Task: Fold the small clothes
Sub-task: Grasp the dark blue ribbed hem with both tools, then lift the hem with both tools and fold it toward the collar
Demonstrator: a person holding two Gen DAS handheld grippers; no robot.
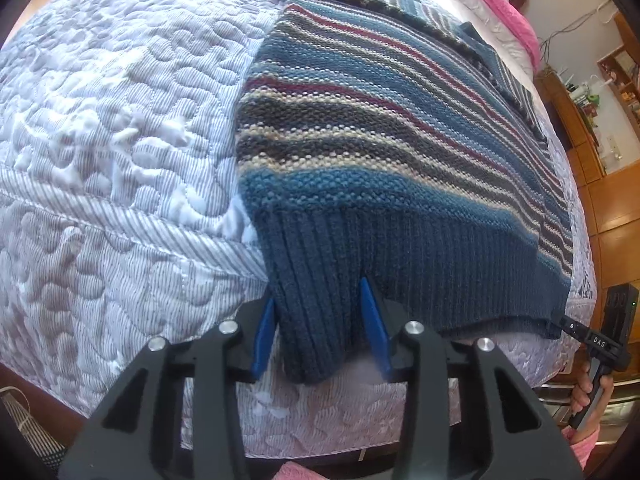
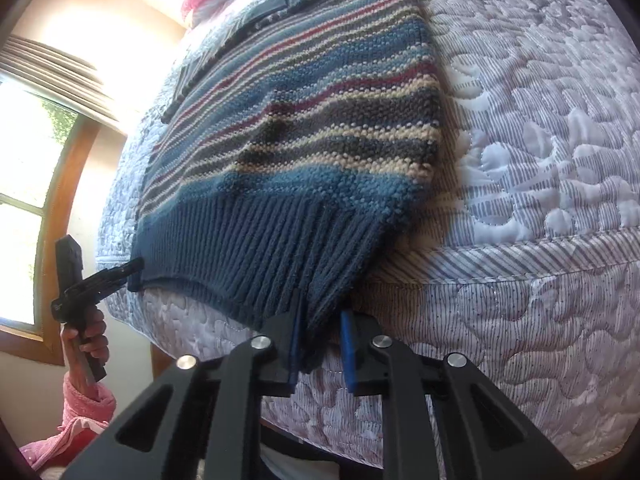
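Our striped sweater [image 1: 380, 120] lies flat on the quilted bed [image 1: 120, 120], sleeves already folded in. Our left gripper [image 1: 320, 336] and right gripper [image 2: 320, 352] each pinch a hem corner; the bottom-up fold remains.

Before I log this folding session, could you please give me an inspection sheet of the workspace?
Surface: bed with a quilted white-and-grey striped bedspread; its near edge drops away below the hem.
Job's things: striped knit sweater lying flat, sleeves folded across the far end, dark blue ribbed hem hanging over the bed edge.
Clutter: pink bedding at the far end.
Grippers: left hand-held gripper closed on one hem corner; right hand-held gripper closed on the other; blue fingers pinch the rib.
Cables: loose wires on the far wall.
Surroundings: wooden shelving, window with bright daylight, pink sleeve.
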